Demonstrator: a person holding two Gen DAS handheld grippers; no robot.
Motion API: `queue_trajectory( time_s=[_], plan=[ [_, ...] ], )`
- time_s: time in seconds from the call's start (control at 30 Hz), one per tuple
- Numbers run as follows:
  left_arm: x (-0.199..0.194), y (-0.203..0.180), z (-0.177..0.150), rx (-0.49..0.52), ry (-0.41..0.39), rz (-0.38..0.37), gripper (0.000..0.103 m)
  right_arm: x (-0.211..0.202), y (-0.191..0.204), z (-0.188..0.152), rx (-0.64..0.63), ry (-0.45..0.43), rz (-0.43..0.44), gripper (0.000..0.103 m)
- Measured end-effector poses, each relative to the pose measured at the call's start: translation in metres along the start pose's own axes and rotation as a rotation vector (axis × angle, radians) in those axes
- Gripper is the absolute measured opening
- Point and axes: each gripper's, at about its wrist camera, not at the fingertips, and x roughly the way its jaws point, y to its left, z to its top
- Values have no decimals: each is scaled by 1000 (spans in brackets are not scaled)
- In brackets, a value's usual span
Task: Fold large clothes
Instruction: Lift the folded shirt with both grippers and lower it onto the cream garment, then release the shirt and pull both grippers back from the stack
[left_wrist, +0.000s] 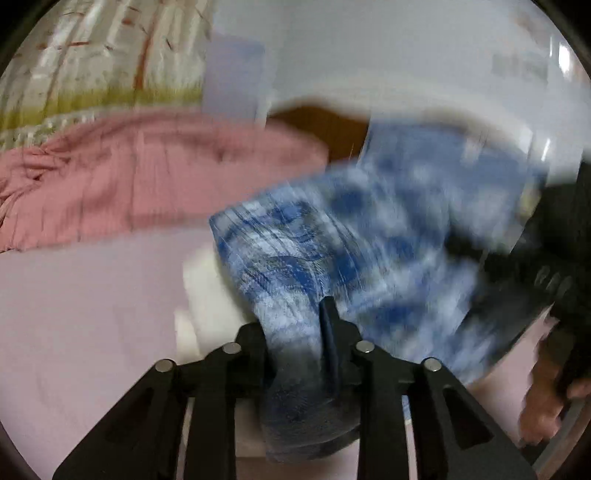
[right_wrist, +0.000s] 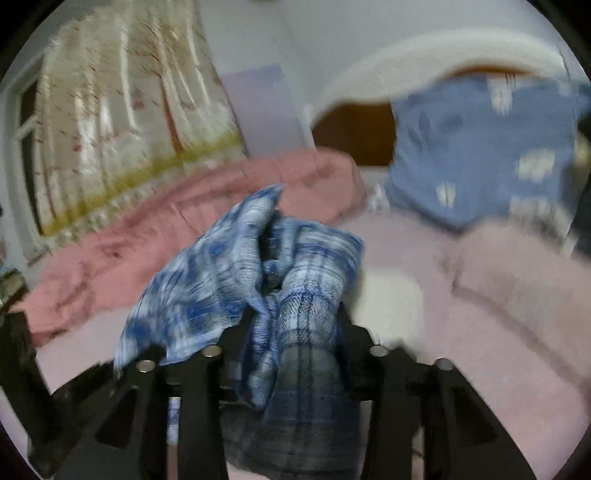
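Pink blanket (left_wrist: 147, 177), blue pillow (right_wrist: 480, 147), tree-print curtain (right_wrist: 129, 129) behind.

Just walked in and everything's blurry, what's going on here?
A person is folding laundry on a bed, with a tool in each hand. The left tool and the right tool each have a bunch of the same blue plaid cloth between their fingers, lifted over the sheet. A pink blanket lies behind.

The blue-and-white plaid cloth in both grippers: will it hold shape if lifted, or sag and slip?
The blue-and-white plaid cloth bunches in soft folds between the right gripper fingers, so it is likely floppy. It drapes from the left gripper, probably sagging. Bunched fabric looks unlikely to slip.
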Motion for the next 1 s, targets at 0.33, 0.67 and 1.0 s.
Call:
queue_trajectory(
  time_s=[0.33, 0.67, 1.0],
  plan=[
    [-20, -6, 7, 0, -62, 7, 32, -9, 20, -20, -162, -91, -140, 64],
    [-105, -5, -12, 12, -398, 242, 101, -60, 45, -41, -177, -305, -82, 103],
    [-232, 12, -51, 45, -512, 262, 102, -118, 85, -71, -230, -323, 49, 103]
  ],
)
